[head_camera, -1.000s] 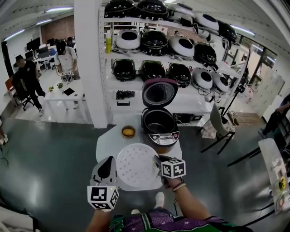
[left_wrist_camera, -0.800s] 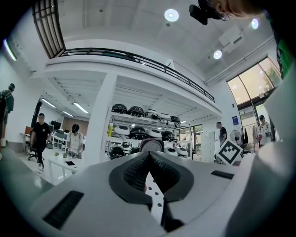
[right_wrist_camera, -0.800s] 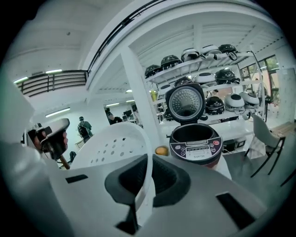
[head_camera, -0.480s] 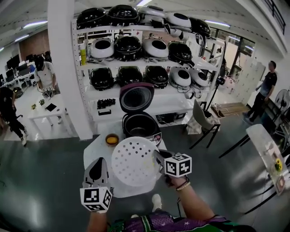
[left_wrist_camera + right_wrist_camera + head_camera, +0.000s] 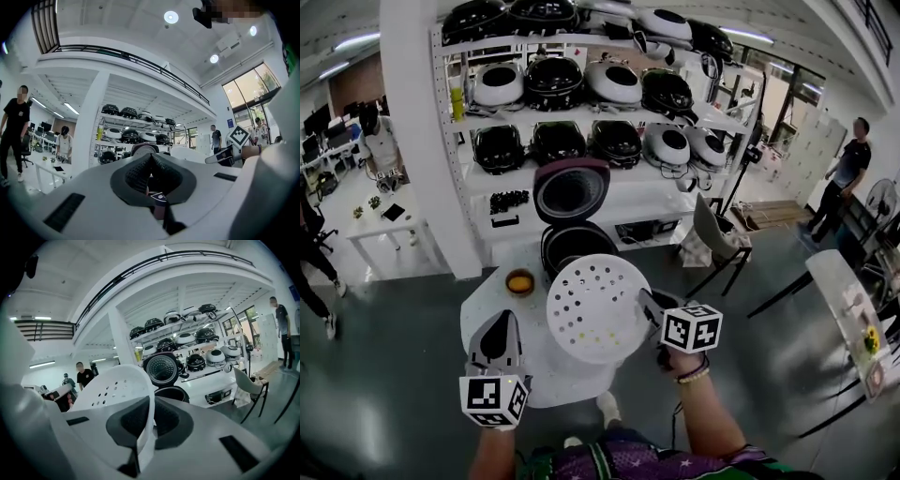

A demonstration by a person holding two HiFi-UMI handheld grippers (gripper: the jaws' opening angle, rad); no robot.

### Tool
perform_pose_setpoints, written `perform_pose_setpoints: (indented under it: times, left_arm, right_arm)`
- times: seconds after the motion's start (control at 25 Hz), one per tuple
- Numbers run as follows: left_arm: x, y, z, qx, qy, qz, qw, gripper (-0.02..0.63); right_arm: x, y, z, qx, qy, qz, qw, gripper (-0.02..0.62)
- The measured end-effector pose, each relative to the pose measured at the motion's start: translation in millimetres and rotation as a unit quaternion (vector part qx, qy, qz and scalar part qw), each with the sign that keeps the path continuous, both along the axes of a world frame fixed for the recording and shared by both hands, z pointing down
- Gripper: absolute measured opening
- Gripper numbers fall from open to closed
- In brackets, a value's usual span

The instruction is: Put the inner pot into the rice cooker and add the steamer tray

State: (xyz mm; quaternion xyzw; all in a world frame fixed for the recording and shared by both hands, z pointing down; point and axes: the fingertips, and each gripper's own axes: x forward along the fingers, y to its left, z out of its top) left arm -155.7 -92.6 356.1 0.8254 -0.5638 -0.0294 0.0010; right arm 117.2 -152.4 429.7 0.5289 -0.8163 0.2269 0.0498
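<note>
The right hand-held gripper (image 5: 649,305) is clamped on the right rim of the white perforated steamer tray (image 5: 598,309), and the right gripper view shows the thin rim pinched edge-on between its dark pads, with the holed disc spreading away to the left; the tray hangs in the air just in front of the rice cooker (image 5: 572,246), tilted with its holed face towards the camera; in the head view its far edge overlaps the cooker's front rim; the cooker stands open at the far edge of the round white worktop (image 5: 487,309), with its lid (image 5: 572,190) raised upright behind it; the left hand-held gripper (image 5: 499,342) is in front of the cooker and to its left, jaws together on nothing, clear of the tray's left edge; a small bowl (image 5: 520,281) with yellow contents sits just left of the cooker; shelves (image 5: 581,122) of other cookers rise behind it; a second ago the tray was lower and nearly flat over the worktop, well short of the cooker, whose front panel was in plain sight, and the left hand-held gripper was right beside its left edge; now the tray is higher, tipped up and closer to the cooker, hiding that panel, with a gap between it and the left hand-held gripper.
</note>
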Motion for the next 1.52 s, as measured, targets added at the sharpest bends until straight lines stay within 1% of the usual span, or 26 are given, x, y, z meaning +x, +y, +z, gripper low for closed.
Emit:
perform_pose_setpoints:
  times: [0.24,0.64,0.8,0.92,1.12,1.28,1.52]
  left_arm:
    - [13,-35,3,-0.009,-0.012,-0.014,0.9998,0.021]
    - [27,-106,9,-0.019,-0.013,-0.063,0.9977,0.021]
    - [37,-130,9,-0.022,-0.014,-0.074,0.9969,0.021]
    - [41,-142,12,-0.025,-0.024,-0.092,0.9952,0.021]
    - [39,-158,25,-0.044,-0.024,-0.121,0.9914,0.021]
    - [33,-165,42,-0.058,-0.022,-0.146,0.9874,0.021]
    - [26,-173,57,-0.076,-0.021,-0.180,0.9805,0.021]
  right_arm:
    - [28,-63,4,-0.009,-0.007,0.013,1.000,0.020]
    - [46,-175,26,-0.041,-0.003,-0.009,0.999,0.020]
    - [51,-219,36,-0.048,0.000,-0.020,0.999,0.020]
    - [50,-247,47,-0.058,0.003,-0.033,0.998,0.021]
    - [46,-288,66,-0.076,0.015,-0.057,0.995,0.021]
    - [40,-321,92,-0.095,0.029,-0.070,0.993,0.021]
    - [24,-354,123,-0.116,0.064,-0.099,0.986,0.021]
